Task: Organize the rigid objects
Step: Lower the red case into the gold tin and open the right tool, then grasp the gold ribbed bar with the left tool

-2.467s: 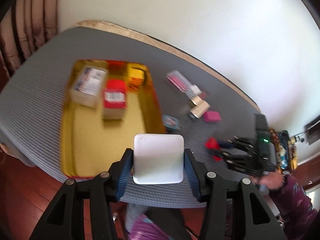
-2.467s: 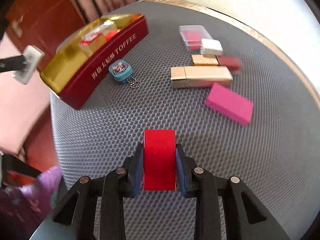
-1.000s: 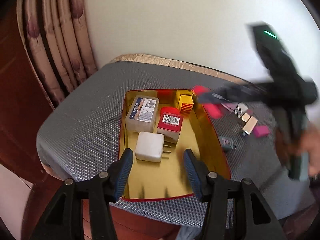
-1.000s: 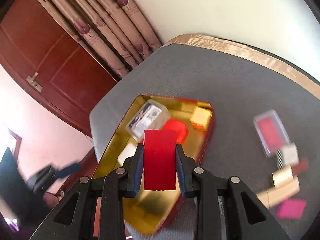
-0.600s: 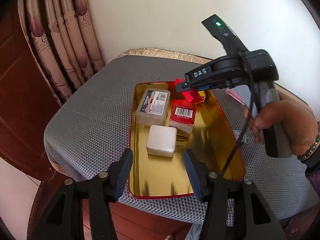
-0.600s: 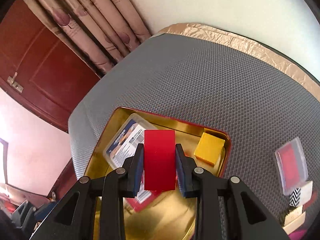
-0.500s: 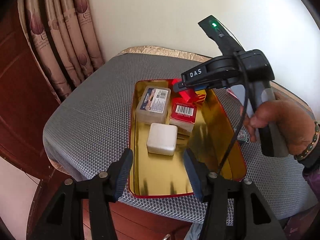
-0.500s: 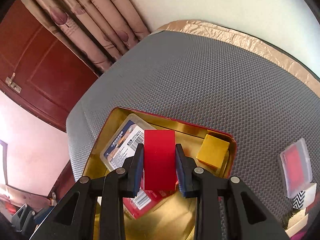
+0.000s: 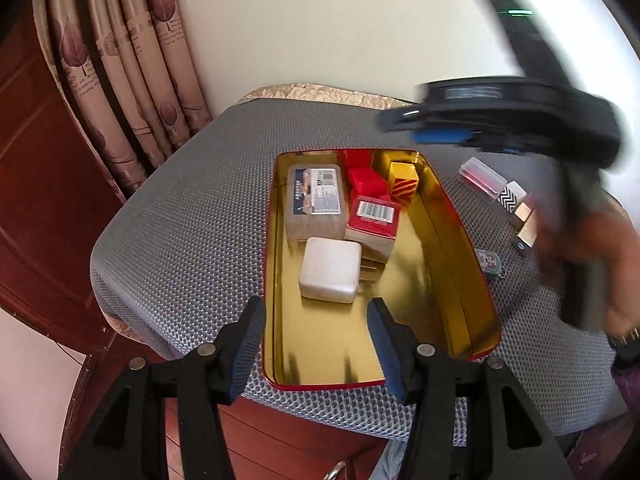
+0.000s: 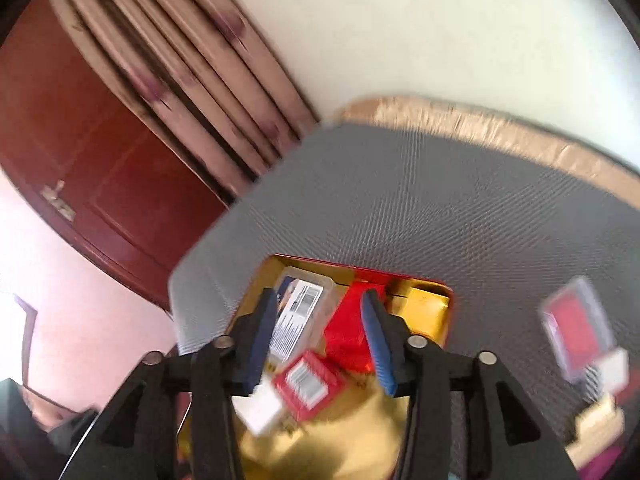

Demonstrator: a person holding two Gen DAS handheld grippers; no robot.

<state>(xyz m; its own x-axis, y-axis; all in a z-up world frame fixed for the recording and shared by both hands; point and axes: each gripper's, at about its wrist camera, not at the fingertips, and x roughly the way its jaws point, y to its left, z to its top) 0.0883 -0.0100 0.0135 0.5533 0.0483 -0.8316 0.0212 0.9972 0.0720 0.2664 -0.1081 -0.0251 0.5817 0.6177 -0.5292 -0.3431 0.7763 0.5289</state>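
A gold tin with a red rim (image 9: 452,236) lies on the grey mesh table. In it are a clear plastic box (image 9: 316,200), a plain red block (image 9: 366,182), a red box with a barcode (image 9: 374,216), a yellow block (image 9: 404,179) and a white charger (image 9: 331,270). My left gripper (image 9: 316,344) is open and empty over the tin's near end. My right gripper (image 10: 320,340) is open and empty above the tin's far end, with the red block (image 10: 346,332) lying below it. The right gripper also shows blurred in the left wrist view (image 9: 436,136).
Right of the tin lie a clear case with red inside (image 9: 480,174), a chevron-patterned piece (image 9: 512,196), gold sticks (image 9: 526,226) and a small blue keychain (image 9: 490,262). Curtains (image 9: 132,60) and a red wooden door (image 10: 100,152) stand left. The table's front edge is close below me.
My right gripper let go of the red block, which now lies in the tin's far end, and lifted up and away. The left gripper stays open over the tin.
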